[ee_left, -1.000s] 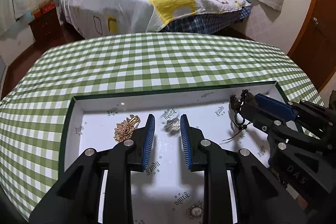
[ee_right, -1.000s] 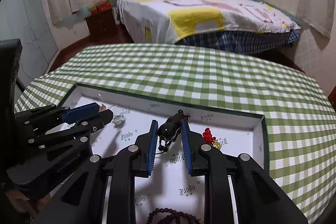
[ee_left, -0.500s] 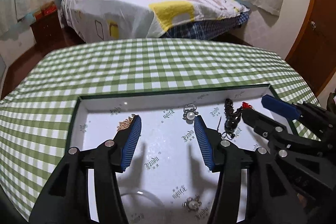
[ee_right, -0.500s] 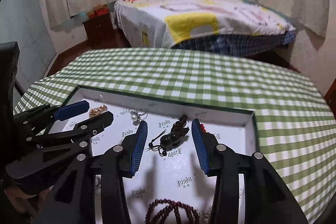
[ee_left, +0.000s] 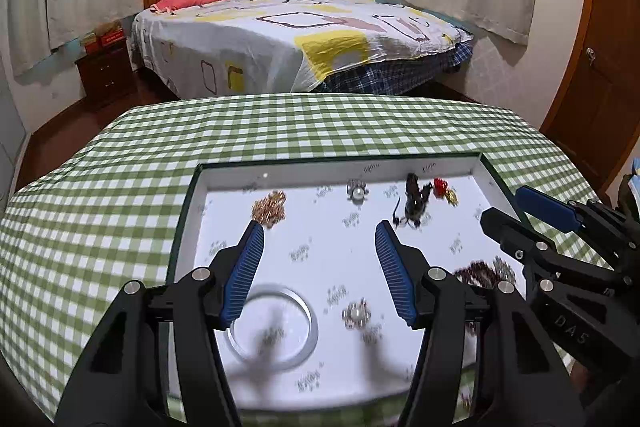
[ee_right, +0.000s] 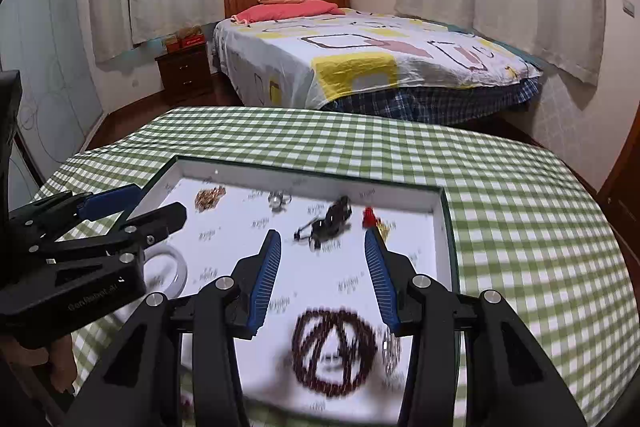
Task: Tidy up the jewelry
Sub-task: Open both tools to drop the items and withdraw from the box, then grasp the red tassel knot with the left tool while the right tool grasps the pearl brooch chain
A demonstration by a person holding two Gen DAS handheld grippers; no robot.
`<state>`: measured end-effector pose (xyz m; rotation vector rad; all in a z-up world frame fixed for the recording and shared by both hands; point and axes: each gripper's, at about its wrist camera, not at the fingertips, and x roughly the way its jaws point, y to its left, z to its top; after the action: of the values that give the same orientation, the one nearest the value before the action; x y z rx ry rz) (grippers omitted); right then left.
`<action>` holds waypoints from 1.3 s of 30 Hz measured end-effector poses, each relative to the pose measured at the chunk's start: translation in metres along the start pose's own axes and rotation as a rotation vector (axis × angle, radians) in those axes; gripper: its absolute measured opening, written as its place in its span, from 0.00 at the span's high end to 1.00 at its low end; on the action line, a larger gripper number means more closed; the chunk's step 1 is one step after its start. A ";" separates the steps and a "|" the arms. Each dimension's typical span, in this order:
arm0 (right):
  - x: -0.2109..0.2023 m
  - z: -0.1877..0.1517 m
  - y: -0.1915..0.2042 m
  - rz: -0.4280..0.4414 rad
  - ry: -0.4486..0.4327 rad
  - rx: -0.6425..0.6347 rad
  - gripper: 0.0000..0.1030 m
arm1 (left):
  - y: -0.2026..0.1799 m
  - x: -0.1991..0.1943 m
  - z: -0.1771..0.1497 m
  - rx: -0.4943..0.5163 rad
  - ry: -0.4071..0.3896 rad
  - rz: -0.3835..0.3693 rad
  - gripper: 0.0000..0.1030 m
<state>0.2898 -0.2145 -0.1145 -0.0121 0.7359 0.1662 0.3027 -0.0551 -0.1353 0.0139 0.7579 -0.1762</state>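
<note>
A white tray [ee_left: 184, 227] with a dark green rim lies on the checked tablecloth. At its far side lie a gold chain [ee_left: 270, 207], a pearl ring [ee_left: 357, 191], a black pendant [ee_left: 414, 201] and a red charm [ee_left: 440, 185]. My left gripper [ee_left: 319, 229] hovers above the tray, its jaws opening with nothing between them. My right gripper [ee_right: 321, 237] is open and empty, just short of the black pendant [ee_right: 334, 217]. Nearer lie a clear bangle [ee_left: 272, 323], a pearl brooch [ee_left: 355, 313] and a dark bead bracelet [ee_right: 334, 351].
The green checked cloth [ee_left: 120, 187] spreads around the tray on all sides. Beyond the table stand a bed [ee_left: 304, 39], a nightstand [ee_left: 106, 71] and a wooden door [ee_left: 600, 87]. The other gripper reaches in from each view's side edge.
Both grippers have opened and drawn back and up from the tray's far side. The pearl ring and the black pendant, earlier between the pads, now lie free on the tray.
</note>
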 end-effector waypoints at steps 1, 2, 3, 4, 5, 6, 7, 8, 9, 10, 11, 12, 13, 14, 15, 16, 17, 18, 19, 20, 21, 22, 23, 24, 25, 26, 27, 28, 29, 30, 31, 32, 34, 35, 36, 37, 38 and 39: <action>-0.004 -0.004 0.000 0.000 0.001 0.004 0.58 | 0.000 -0.005 -0.004 -0.003 -0.001 0.004 0.45; -0.009 -0.009 0.001 0.001 0.002 0.006 0.58 | 0.000 -0.008 -0.007 -0.006 -0.001 0.004 0.45; -0.011 -0.012 0.001 0.000 0.003 0.006 0.58 | 0.000 -0.013 -0.012 -0.012 0.000 0.003 0.45; -0.016 -0.017 0.002 -0.004 0.004 0.006 0.58 | 0.000 -0.016 -0.014 -0.016 0.001 0.001 0.45; -0.020 -0.020 0.002 -0.006 0.003 0.006 0.58 | 0.000 -0.021 -0.019 -0.022 0.001 0.001 0.45; -0.023 -0.023 0.003 -0.007 0.003 0.007 0.58 | 0.000 -0.024 -0.022 -0.024 0.001 0.002 0.45; -0.029 -0.028 0.003 -0.008 0.003 0.008 0.58 | -0.001 -0.027 -0.025 -0.025 0.001 0.002 0.45; -0.032 -0.031 0.004 -0.010 0.002 0.007 0.58 | -0.001 -0.032 -0.029 -0.027 0.001 0.004 0.45; -0.037 -0.035 0.004 -0.013 0.000 0.007 0.58 | -0.001 -0.035 -0.033 -0.028 0.001 0.006 0.45; -0.040 -0.038 0.004 -0.014 -0.002 0.008 0.58 | -0.002 -0.037 -0.034 -0.027 0.002 0.007 0.44; -0.044 -0.041 0.003 -0.015 -0.003 0.010 0.58 | -0.002 -0.041 -0.039 -0.027 0.004 0.011 0.44; -0.048 -0.045 0.002 -0.016 -0.003 0.014 0.58 | -0.002 -0.043 -0.042 -0.027 0.004 0.013 0.44; -0.050 -0.047 0.002 -0.015 -0.001 0.017 0.58 | -0.003 -0.045 -0.045 -0.026 0.006 0.015 0.44; -0.053 -0.050 0.001 -0.016 0.000 0.020 0.58 | -0.003 -0.047 -0.049 -0.026 0.010 0.017 0.43; -0.054 -0.054 0.000 -0.018 0.002 0.020 0.58 | -0.004 -0.049 -0.051 -0.026 0.013 0.018 0.43; -0.057 -0.057 0.000 -0.019 0.006 0.020 0.58 | -0.004 -0.051 -0.055 -0.028 0.018 0.019 0.43; -0.058 -0.059 0.000 -0.020 0.009 0.020 0.57 | -0.003 -0.052 -0.057 -0.028 0.022 0.021 0.43; -0.060 -0.062 0.000 -0.021 0.012 0.022 0.57 | -0.003 -0.053 -0.060 -0.029 0.025 0.024 0.41; -0.062 -0.066 -0.001 -0.020 0.015 0.026 0.57 | -0.002 -0.056 -0.063 -0.030 0.025 0.026 0.39; -0.063 -0.069 -0.002 -0.019 0.017 0.029 0.57 | -0.001 -0.059 -0.067 -0.032 0.025 0.028 0.38; -0.064 -0.073 -0.002 -0.018 0.021 0.032 0.57 | -0.001 -0.061 -0.070 -0.034 0.023 0.029 0.38; -0.065 -0.076 -0.001 -0.018 0.024 0.033 0.57 | 0.000 -0.064 -0.074 -0.036 0.024 0.032 0.38; -0.065 -0.080 -0.001 -0.017 0.030 0.033 0.57 | 0.001 -0.066 -0.076 -0.038 0.025 0.034 0.38; -0.065 -0.082 -0.001 -0.017 0.035 0.033 0.57 | 0.002 -0.068 -0.080 -0.042 0.026 0.035 0.38; -0.064 -0.087 -0.001 -0.015 0.046 0.035 0.57 | 0.004 -0.069 -0.082 -0.045 0.027 0.035 0.38; -0.064 -0.089 -0.001 -0.013 0.052 0.036 0.57 | 0.006 -0.072 -0.086 -0.049 0.028 0.037 0.37; -0.062 -0.092 -0.001 -0.008 0.061 0.037 0.57 | 0.007 -0.073 -0.090 -0.051 0.031 0.043 0.37; -0.060 -0.095 0.000 -0.004 0.073 0.037 0.57 | 0.008 -0.074 -0.091 -0.053 0.033 0.046 0.37; -0.058 -0.097 0.001 0.000 0.082 0.035 0.57 | 0.010 -0.074 -0.094 -0.055 0.038 0.050 0.37; -0.057 -0.099 0.002 0.002 0.086 0.034 0.57 | 0.012 -0.074 -0.097 -0.057 0.043 0.054 0.37; -0.054 -0.101 0.004 0.007 0.093 0.031 0.57 | 0.013 -0.075 -0.099 -0.059 0.046 0.057 0.37; -0.054 -0.102 0.006 0.011 0.097 0.028 0.57 | 0.016 -0.075 -0.101 -0.063 0.051 0.061 0.37; -0.048 -0.104 0.010 0.021 0.114 0.019 0.57 | 0.018 -0.075 -0.104 -0.067 0.057 0.065 0.37; -0.045 -0.104 0.012 0.023 0.120 0.016 0.57 | 0.020 -0.075 -0.105 -0.070 0.060 0.068 0.37; -0.042 -0.105 0.013 0.023 0.126 0.012 0.57 | 0.021 -0.075 -0.106 -0.073 0.063 0.068 0.37; -0.037 -0.107 0.015 0.027 0.141 0.008 0.56 | 0.022 -0.075 -0.107 -0.074 0.066 0.069 0.37; -0.034 -0.108 0.016 0.029 0.154 0.006 0.51 | 0.022 -0.074 -0.108 -0.075 0.068 0.068 0.37; -0.032 -0.108 0.017 0.027 0.158 0.005 0.49 | 0.022 -0.074 -0.108 -0.074 0.070 0.067 0.37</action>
<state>0.1916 -0.2100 -0.1727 -0.0106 0.8943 0.1911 0.1797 -0.0139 -0.1646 -0.0247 0.8325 -0.0838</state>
